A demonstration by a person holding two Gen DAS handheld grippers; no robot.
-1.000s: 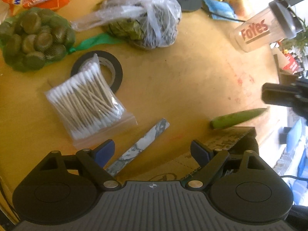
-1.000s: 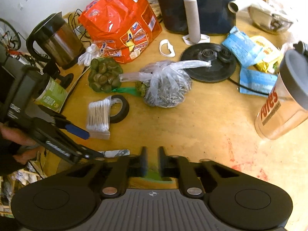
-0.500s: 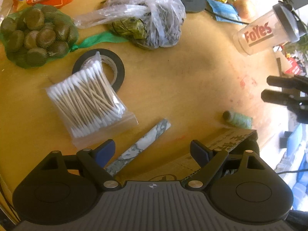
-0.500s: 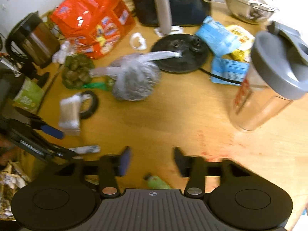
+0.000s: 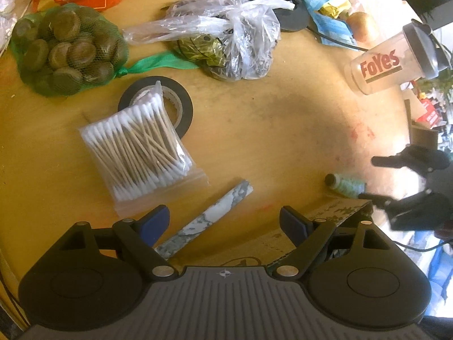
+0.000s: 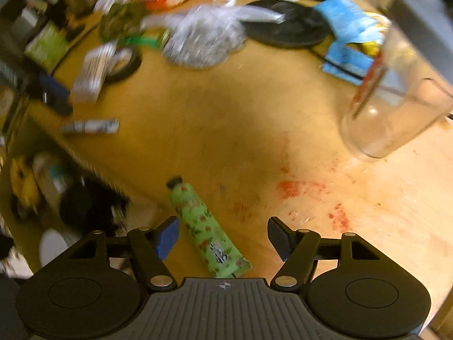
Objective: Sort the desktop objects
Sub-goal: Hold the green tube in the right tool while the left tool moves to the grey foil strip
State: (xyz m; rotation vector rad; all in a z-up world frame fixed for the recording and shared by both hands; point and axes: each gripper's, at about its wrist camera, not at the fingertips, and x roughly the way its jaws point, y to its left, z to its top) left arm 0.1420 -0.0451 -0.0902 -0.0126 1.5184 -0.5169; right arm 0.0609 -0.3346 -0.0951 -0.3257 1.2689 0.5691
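Tongs on right (image 6: pixel 223 233) opening around green tube (image 6: pixel 208 233), untouched; left tongs (image 5: pixel 225 221) wide, empty.

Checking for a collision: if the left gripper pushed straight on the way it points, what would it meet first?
Most likely the marbled flat strip lying between the open fingers of the left gripper, or the bare wooden table beside it. Depth is hard to judge through the fisheye.
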